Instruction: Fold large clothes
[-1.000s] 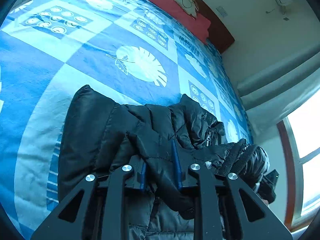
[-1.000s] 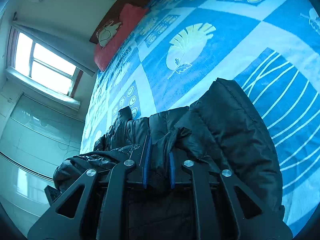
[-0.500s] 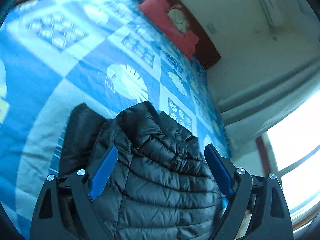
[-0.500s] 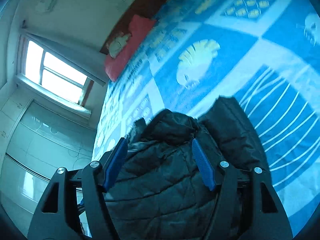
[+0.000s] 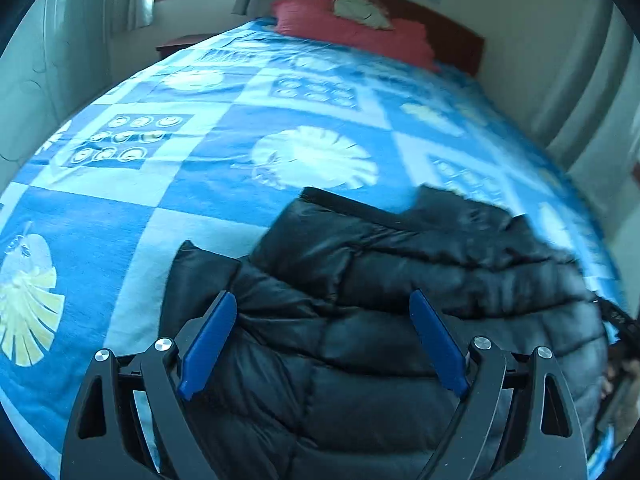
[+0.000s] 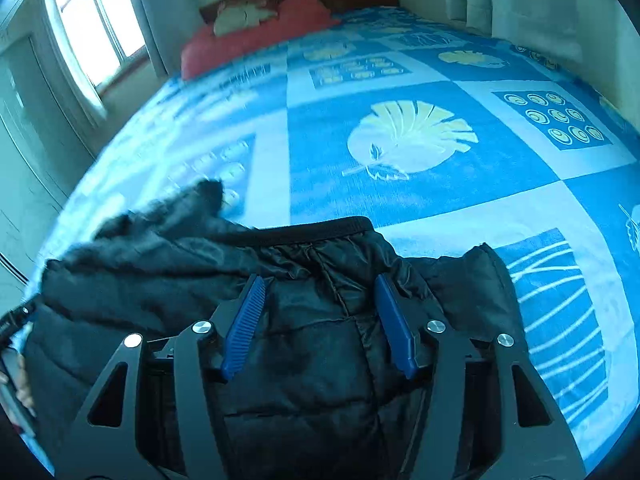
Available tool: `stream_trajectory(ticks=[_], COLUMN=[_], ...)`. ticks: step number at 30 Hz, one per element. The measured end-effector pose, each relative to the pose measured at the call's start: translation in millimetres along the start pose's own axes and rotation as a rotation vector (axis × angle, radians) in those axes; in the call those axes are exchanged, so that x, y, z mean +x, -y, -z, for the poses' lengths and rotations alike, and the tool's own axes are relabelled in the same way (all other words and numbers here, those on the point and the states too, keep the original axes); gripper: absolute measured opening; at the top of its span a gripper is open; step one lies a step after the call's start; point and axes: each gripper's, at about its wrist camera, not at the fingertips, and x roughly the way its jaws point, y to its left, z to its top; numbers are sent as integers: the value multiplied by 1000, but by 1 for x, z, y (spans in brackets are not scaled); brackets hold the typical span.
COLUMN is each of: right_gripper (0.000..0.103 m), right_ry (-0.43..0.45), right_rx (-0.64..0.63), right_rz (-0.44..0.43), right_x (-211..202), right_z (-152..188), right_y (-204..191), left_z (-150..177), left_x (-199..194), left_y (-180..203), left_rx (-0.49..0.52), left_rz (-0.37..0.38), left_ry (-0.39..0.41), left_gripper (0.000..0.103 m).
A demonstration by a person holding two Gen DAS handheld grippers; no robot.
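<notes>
A black quilted puffer jacket [image 5: 400,280] lies bunched and folded over on the near part of the bed; it also shows in the right wrist view [image 6: 304,344]. My left gripper [image 5: 322,304] is open and empty, its blue fingers [image 5: 208,336] spread wide just above the jacket. My right gripper [image 6: 318,288] is open and empty too, its fingers [image 6: 394,328] apart over the jacket's near fold. A sleeve [image 6: 480,280] sticks out at the jacket's right side in the right wrist view.
The bed has a blue and white patterned cover [image 5: 200,184] that stretches far beyond the jacket. A red pillow [image 5: 352,36] lies by the dark wooden headboard [image 5: 448,36]. Curtains and a window [image 6: 92,28] stand beside the bed.
Both grippers were shut on jacket fabric a second ago. They opened, let the jacket drop onto itself, and both views have swung to face the headboard.
</notes>
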Motion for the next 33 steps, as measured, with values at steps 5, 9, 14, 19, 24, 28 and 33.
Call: stream_trajectory(ticks=[5, 9, 14, 19, 24, 28, 33], right_gripper=[62, 62, 62, 62, 62, 62, 63], right_ry=[13, 11, 72, 115, 82, 21, -24], right_rx=[6, 5, 18, -73, -197, -202, -206], right_rz=[-2, -4, -8, -143, -151, -121, -74], right_x=[12, 9, -31, -52, -29, -1, 27], right_z=[3, 1, -7, -4, 7, 15, 23], right_y=[3, 3, -14, -73, -117, -121, -124], left_z=[7, 3, -5, -7, 5, 16, 21], left_x=[16, 11, -38, -62, -23, 9, 28], left_y=[-3, 4, 17, 69, 103, 98, 103], left_rx=[8, 35, 18, 57, 122, 113, 147], left_rz=[-24, -57, -30, 113, 82, 42, -2], left_ry=[3, -18, 75, 123, 79, 26, 19], left_gripper=[89, 89, 88, 88, 88, 88, 89])
